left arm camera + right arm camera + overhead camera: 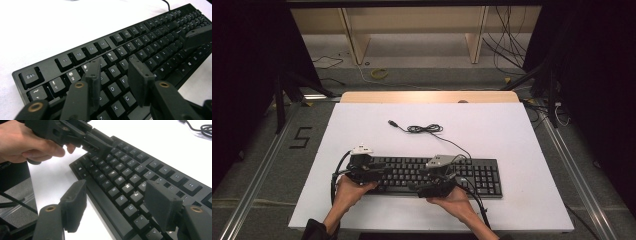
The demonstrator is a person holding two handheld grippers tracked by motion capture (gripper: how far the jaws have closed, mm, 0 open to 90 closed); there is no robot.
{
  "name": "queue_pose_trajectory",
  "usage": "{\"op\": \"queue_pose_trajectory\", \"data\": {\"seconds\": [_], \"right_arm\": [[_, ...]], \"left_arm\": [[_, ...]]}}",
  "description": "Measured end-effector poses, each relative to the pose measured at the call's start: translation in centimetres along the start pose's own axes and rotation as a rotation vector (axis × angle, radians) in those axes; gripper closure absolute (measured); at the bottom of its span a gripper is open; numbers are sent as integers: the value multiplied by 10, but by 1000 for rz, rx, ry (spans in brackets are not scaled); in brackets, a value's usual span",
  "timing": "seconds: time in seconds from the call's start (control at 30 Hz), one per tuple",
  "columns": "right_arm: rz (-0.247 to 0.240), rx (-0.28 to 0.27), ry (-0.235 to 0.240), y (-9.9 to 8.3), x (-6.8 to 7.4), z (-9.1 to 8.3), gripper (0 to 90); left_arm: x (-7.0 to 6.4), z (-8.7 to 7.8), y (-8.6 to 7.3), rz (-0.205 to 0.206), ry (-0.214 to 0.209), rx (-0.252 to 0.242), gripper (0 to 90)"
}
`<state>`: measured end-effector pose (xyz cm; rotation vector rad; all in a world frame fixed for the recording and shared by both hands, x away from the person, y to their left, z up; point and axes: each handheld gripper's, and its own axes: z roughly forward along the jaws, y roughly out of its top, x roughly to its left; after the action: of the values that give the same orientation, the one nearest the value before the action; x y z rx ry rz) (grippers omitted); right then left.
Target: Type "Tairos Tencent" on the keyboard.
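White tabletop carries a flat black plastic keyboard at its near edge; left gripper half-open, right gripper wide, both empty above keys; I judge it rigid, light; grasp end edges.

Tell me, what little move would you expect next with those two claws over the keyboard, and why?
Probably the left gripper dips to press a key. Its open jaws hover just above the letter rows at the left of the keyboard, gripping nothing. The right gripper hangs open over the keyboard's near edge, also empty.
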<state>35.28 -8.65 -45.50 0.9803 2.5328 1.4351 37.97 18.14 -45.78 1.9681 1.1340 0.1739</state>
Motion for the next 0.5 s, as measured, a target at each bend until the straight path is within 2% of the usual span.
{"op": "queue_pose_trajectory", "data": {"seconds": [0.5], "right_arm": [[3, 5, -5, 1, -2, 2, 360]], "left_arm": [[0, -6, -2, -21, 1, -7, 502]]}}
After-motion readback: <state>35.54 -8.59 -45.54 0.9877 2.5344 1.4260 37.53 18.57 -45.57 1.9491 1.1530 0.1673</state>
